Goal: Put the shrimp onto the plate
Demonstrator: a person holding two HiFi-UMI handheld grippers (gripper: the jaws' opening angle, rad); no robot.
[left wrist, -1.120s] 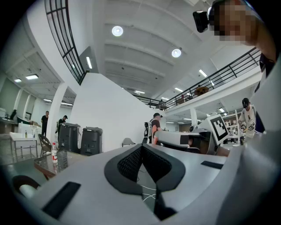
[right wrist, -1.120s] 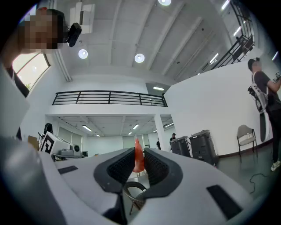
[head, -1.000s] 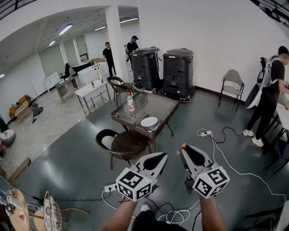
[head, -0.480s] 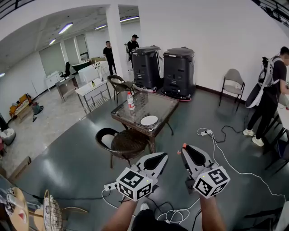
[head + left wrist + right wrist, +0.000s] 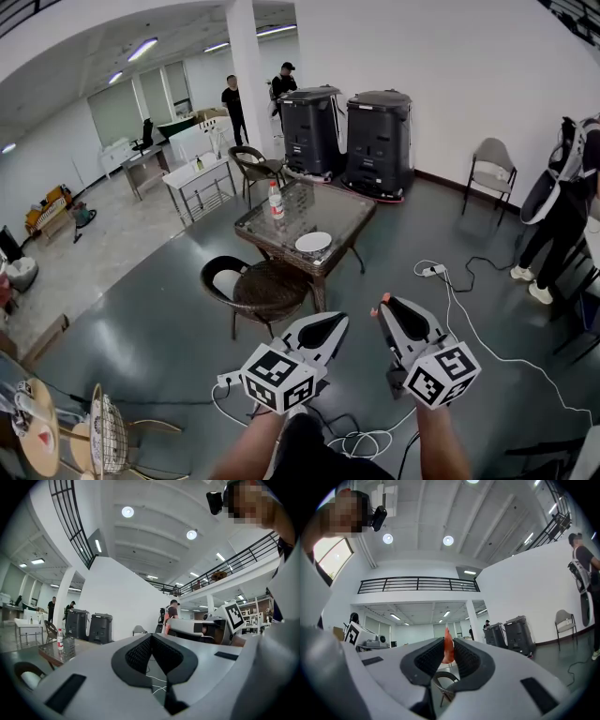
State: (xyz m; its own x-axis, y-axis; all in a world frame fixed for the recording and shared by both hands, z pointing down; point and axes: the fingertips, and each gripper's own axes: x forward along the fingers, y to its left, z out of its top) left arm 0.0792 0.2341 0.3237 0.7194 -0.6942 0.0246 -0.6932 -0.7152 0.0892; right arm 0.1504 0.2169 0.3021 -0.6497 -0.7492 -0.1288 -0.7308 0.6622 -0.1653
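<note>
A white plate (image 5: pixel 313 242) lies on the glass-topped wicker table (image 5: pixel 337 211) several steps ahead, with a water bottle (image 5: pixel 276 200) standing behind it. My right gripper (image 5: pixel 382 306) is held low in front of me, shut on an orange shrimp (image 5: pixel 381 302). In the right gripper view the shrimp (image 5: pixel 447 649) stands upright between the pads of that gripper (image 5: pixel 448 643). My left gripper (image 5: pixel 340 321) is beside it, shut and empty. In the left gripper view its jaws (image 5: pixel 151 637) meet with nothing between them. Both grippers are far short of the table.
A wicker chair (image 5: pixel 262 291) stands between me and the table. Cables and a power strip (image 5: pixel 431 274) trail over the floor at right. Two black bins (image 5: pixel 347 136) stand at the wall, a grey chair (image 5: pixel 491 171) and a person (image 5: pixel 567 206) at the right.
The head view has shifted slightly, so the table sits a little differently in frame. Both grippers keep the same pose, the right one still holding the shrimp.
</note>
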